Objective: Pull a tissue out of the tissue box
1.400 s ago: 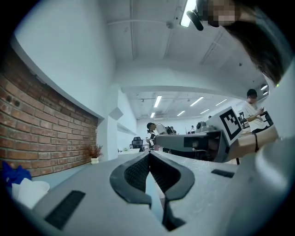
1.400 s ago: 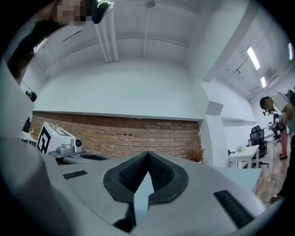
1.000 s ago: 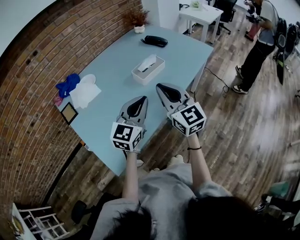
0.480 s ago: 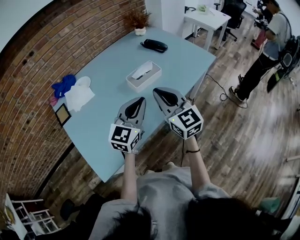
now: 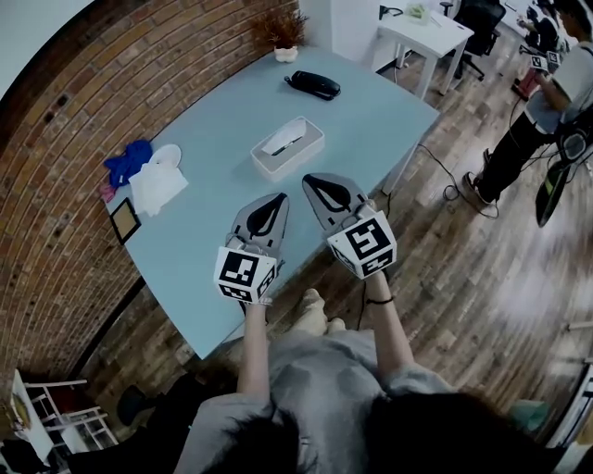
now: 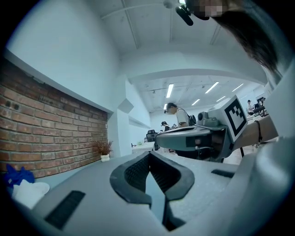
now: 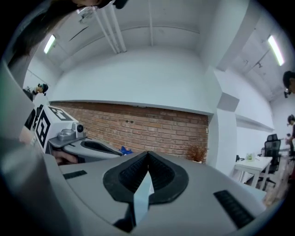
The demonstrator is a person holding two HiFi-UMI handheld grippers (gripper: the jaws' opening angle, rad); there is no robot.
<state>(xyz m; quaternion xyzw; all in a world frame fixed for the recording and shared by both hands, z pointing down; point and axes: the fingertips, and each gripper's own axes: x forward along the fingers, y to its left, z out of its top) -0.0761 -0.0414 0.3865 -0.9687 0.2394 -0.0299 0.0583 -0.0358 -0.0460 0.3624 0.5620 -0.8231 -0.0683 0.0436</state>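
The white tissue box (image 5: 288,146) stands on the light blue table (image 5: 208,231), with a tissue sticking out of its top slot. Both grippers hover over the table's near edge, short of the box. My left gripper (image 5: 281,195) is shut and holds nothing; in the left gripper view its jaws (image 6: 149,154) meet at the tips. Beside it, my right gripper (image 5: 310,178) is nearer the box and is also shut and holds nothing (image 7: 147,153). The box does not show in either gripper view.
A black case (image 5: 312,84) and a potted plant (image 5: 285,42) are at the table's far end. A white cloth (image 5: 157,185), a blue cloth (image 5: 128,162) and a small frame (image 5: 123,220) lie by the brick wall. A white desk (image 5: 422,28) and a person (image 5: 547,102) are at the back right.
Both grippers stay shut in about the same place before me. The view has shifted a little, and the person in the background has moved right.
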